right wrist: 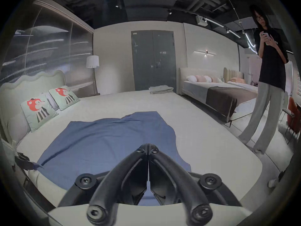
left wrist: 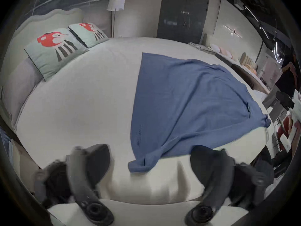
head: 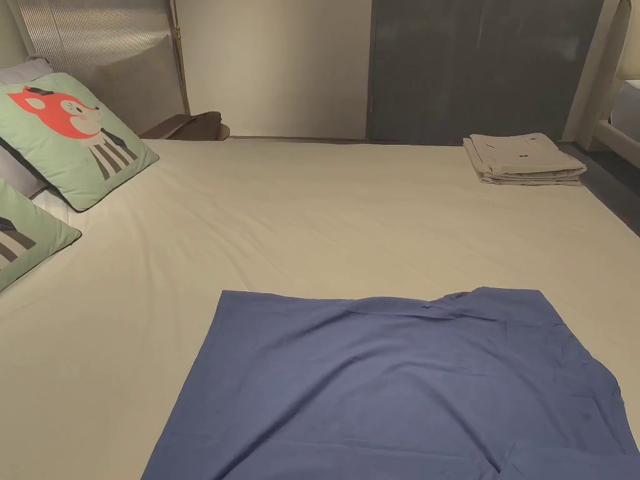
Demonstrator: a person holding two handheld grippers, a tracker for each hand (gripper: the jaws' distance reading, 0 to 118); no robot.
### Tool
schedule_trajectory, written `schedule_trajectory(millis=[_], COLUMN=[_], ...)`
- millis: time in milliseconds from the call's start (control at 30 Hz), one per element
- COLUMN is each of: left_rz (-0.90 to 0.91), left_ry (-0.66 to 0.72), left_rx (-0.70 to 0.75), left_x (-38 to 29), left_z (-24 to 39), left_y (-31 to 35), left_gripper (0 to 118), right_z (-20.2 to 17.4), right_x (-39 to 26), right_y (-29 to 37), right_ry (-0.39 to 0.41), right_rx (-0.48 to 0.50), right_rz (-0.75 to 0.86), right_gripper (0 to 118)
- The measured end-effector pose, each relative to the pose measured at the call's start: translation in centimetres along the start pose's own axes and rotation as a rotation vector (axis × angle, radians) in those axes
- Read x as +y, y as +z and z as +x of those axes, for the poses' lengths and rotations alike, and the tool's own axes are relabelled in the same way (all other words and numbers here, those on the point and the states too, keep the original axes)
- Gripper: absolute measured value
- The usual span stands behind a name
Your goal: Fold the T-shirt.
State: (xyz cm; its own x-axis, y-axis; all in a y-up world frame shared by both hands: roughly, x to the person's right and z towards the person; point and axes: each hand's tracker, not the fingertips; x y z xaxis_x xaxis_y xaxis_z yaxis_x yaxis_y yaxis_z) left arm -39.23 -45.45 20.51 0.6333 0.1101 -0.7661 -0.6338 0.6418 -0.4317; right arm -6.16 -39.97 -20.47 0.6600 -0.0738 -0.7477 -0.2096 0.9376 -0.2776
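In the head view, we are seeing the blue T-shirt (head: pixel 400 387) lying spread at 6 o'clock on the bed (head: pixel 312 212). In the left gripper view, our left gripper (left wrist: pixel 149 161) is hanging with jaws wide apart, a sleeve between them untouched. In the right gripper view, our right gripper (right wrist: pixel 148 146) is hovering over the shirt, jaws pressed together, pinching nothing
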Motion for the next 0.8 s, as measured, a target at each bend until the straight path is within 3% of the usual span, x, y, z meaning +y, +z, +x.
schedule_trajectory(millis=[33, 100, 200, 267, 333, 367, 400, 433, 467, 500, 700, 800], left_rz=[-0.012, -0.055, -0.064, -0.056, -0.046, -0.040, -0.030, -0.023, -0.016, -0.009, 0.004, 0.003], left_ry=[0.000, -0.004, 0.007, 0.011, -0.001, -0.004, -0.002, 0.006, 0.009, 0.011, 0.034, 0.048], left_rx=[0.003, 0.034, 0.017, 0.002, 0.008, 0.005, -0.007, -0.016, -0.018, -0.020, -0.035, -0.034], left_x=[0.0, 0.0, -0.3, -0.2, 0.1, 0.2, 0.3, 0.5, 0.6, 0.8, 1.3, 1.4], left_z=[0.1, 0.2, 0.0, 0.3, 0.8, 0.9, 0.7, 0.8, 0.9, 0.9, 0.9, 1.1], left_y=[-0.5, -1.3, -1.6, -1.1, -0.7, -0.4, -0.5, -0.2, -0.1, 0.1, 0.3, 0.3], left_gripper=[77, 53, 44, 21, 9, 6, 6, 6, 6, 6, 6, 6], right_z=[0.1, 0.3, 0.9, 1.3, 2.0, 2.4, 2.8, 3.3, 4.0, 4.6, 6.9, 7.1], right_x=[-0.2, -0.5, -0.9, -1.0, -1.2, -1.2, -1.2, -1.4, -1.7, -2.1, -5.4, -6.7], right_y=[0.0, 0.1, 0.2, 0.2, 0.2, 0.1, 0.0, -0.1, -0.4, -0.7, -1.6, -2.1], right_ry=[-0.001, -0.005, -0.009, -0.010, -0.012, -0.010, 0.002, 0.015, 0.026, 0.030, 0.042, 0.041], right_rx=[-0.002, -0.006, -0.016, -0.025, -0.027, -0.035, -0.057, -0.070, -0.068, -0.073, -0.067, -0.040], right_rz=[-0.006, -0.017, -0.028, -0.033, -0.044, -0.066, -0.097, -0.136, -0.190, -0.242, -0.444, -0.469], right_gripper=[0, 0, 0, 0, 0, 8, 32, 72, 92, 95, 91, 66])
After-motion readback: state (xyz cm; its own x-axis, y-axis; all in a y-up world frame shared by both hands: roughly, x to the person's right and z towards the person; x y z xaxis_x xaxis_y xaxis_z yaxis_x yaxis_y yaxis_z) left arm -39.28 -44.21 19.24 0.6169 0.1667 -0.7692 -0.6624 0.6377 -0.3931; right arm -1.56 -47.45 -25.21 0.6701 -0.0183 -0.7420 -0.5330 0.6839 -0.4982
